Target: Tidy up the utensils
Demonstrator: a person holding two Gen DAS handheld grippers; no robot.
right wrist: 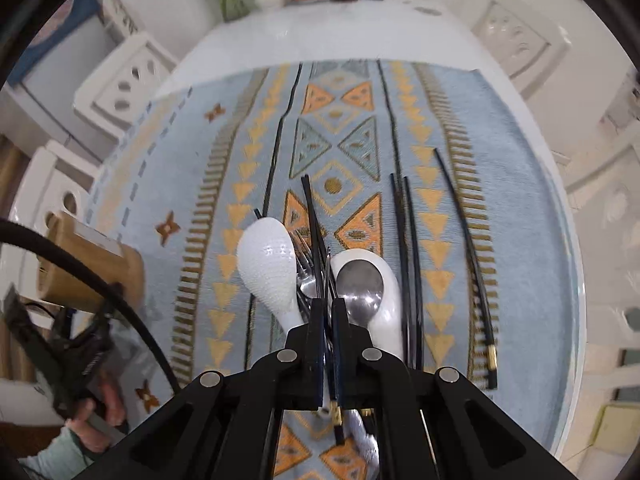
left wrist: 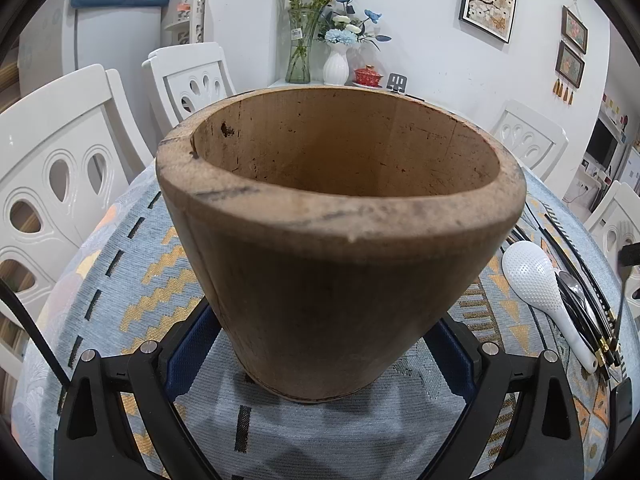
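Observation:
A tall wooden utensil holder fills the left wrist view, its mouth empty. My left gripper is shut on it, blue pads pressed to its lower sides. The holder also shows at the left of the right wrist view. My right gripper is shut on a thin black chopstick whose gold-banded end hangs below the jaws. Under it lie a white rice paddle, a fork, a metal spoon on a white ladle, and more black chopsticks.
A patterned blue and orange cloth covers the round table. White chairs ring it. Vases of flowers, a red lidded bowl and a spatula stand at the far edge. A hand holds the left gripper's handle.

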